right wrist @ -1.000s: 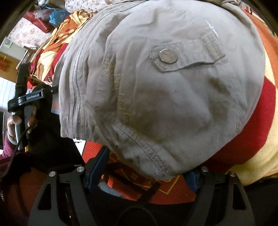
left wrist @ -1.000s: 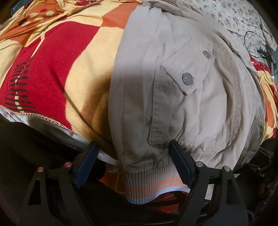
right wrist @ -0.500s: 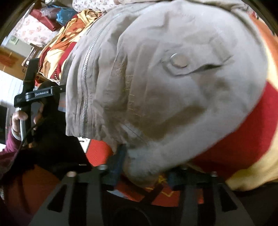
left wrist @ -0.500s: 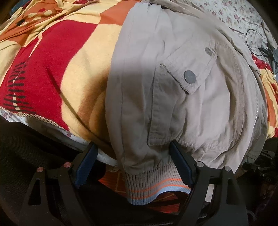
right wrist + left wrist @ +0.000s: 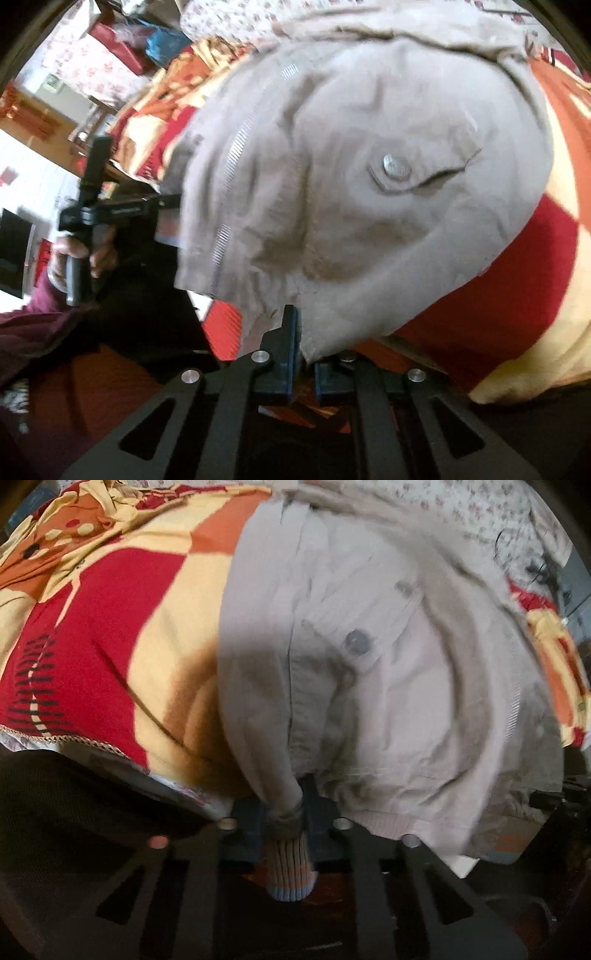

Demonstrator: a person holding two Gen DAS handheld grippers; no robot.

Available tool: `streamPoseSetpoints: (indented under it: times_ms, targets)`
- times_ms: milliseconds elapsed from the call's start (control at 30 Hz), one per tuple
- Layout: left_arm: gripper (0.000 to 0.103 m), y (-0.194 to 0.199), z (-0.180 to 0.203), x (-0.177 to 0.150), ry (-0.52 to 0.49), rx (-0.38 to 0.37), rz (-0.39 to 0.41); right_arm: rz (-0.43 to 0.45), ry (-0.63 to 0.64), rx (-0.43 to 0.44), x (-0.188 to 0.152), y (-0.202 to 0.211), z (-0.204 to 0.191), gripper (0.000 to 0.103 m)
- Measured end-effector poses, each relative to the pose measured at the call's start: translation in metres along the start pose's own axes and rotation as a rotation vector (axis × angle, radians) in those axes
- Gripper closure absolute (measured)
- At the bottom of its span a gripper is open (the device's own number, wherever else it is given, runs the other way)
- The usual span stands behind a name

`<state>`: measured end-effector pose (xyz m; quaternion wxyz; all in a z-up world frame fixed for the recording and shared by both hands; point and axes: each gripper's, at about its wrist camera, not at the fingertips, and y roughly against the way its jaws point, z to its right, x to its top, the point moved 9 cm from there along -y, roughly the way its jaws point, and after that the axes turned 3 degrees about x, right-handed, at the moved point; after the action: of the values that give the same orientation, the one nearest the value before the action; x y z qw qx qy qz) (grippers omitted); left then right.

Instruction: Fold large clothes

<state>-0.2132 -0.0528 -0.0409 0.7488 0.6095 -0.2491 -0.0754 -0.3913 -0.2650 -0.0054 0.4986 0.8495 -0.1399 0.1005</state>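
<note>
Two claws, left claw (image 5: 284, 823) and right claw (image 5: 303, 363), have just closed, each pinching one beige jacket's (image 5: 388, 701) hem.

We find nothing that we can read here. The left gripper (image 5: 122, 211), at the left of the right wrist view, carries a pale label, too blurred for us to make out.

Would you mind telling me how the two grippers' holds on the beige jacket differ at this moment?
The left gripper pinches the jacket where its striped ribbed hem bunches between the pads; the right gripper pinches plain beige cloth at a lower edge. The hem sticks out below the left pads; nothing ribbed shows at the right ones. Both have just closed on the same jacket, over the red and yellow blanket.
</note>
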Motion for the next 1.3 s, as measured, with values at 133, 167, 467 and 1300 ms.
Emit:
streamPoseSetpoints:
  times_ms: [133,167,467,1300]
  targets:
    - [0.091,0.033,0.004,0.018,0.017,-0.085,0.078,0.080,0.003,0.081,0.013,0.035,-0.012,0.098]
    - [0.091,0.043,0.006,0.025,0.018,-0.103,0.099,0.110,0.001,0.114,0.019,0.044,-0.016,0.098]
    - [0.091,0.095,0.000,0.103,0.056,-0.140,0.279,0.279,-0.056,0.225,0.072,0.076,-0.018,0.098]
    - [0.091,0.133,0.013,0.273,0.116,-0.038,0.506,0.643,-0.239,0.119,0.215,0.146,0.092,0.099]
